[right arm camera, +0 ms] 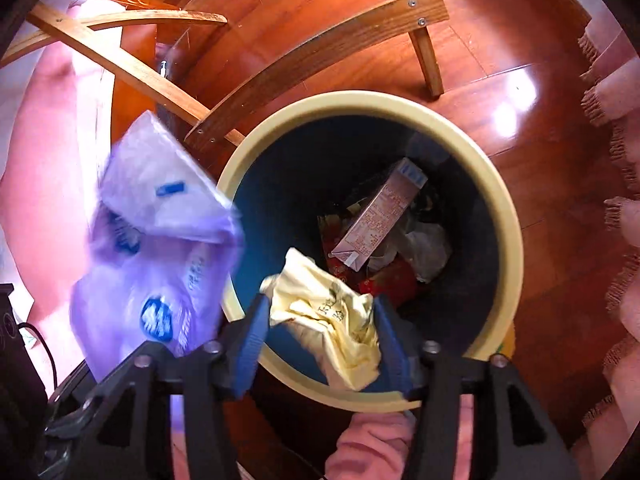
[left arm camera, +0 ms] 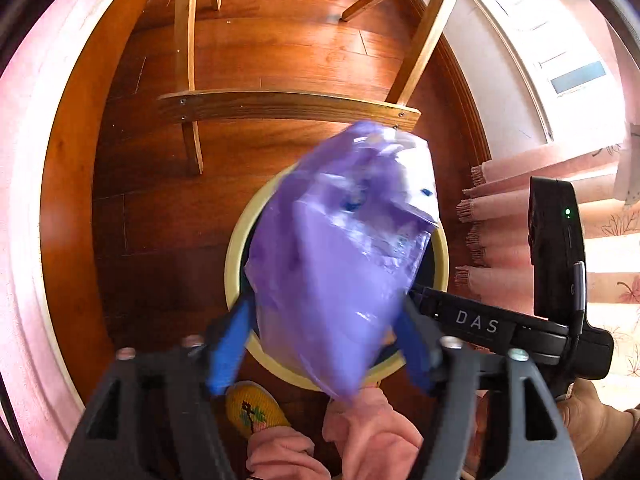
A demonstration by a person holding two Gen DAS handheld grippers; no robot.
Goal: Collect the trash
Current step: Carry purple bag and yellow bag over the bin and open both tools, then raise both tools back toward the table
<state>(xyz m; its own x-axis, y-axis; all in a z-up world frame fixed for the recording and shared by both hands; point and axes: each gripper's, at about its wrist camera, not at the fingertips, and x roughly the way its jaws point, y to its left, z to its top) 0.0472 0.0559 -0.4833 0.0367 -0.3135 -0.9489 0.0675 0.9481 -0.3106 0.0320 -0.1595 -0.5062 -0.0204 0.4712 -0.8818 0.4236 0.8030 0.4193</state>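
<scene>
Nearest the left wrist lens, the left gripper (left arm camera: 320, 344) showed its black frame and two blue-padded fingers (left arm camera: 226, 350) spread wide, with a crumpled, translucent purple plastic bag (left arm camera: 344, 256) blurred between them; whether the pads still touched it could not be told. The bag hung over the round waste bin with a cream rim and dark blue inside (left arm camera: 236, 248), which stood on the glossy reddish wooden floor (left arm camera: 240, 48). Beyond the bin stood the pale wooden legs and crossbars of a chair (left arm camera: 288, 106), a fringed pink curtain (left arm camera: 532, 200) hung to the right, and a yellow patterned slipper (left arm camera: 256, 408) sat close below the fingers. In the right wrist view, the right gripper (right arm camera: 320, 340) also had its blue fingers (right arm camera: 250, 344) parted wide, a crumpled pale yellow paper wrapper (right arm camera: 328, 312) lying loosely between them above the bin (right arm camera: 360, 100). Inside the bin lay a brown printed carton (right arm camera: 380, 212), white crumpled paper (right arm camera: 426, 246) and red packaging (right arm camera: 390, 280). The purple bag (right arm camera: 160, 248) appeared at the left, overlapping the bin's rim.
</scene>
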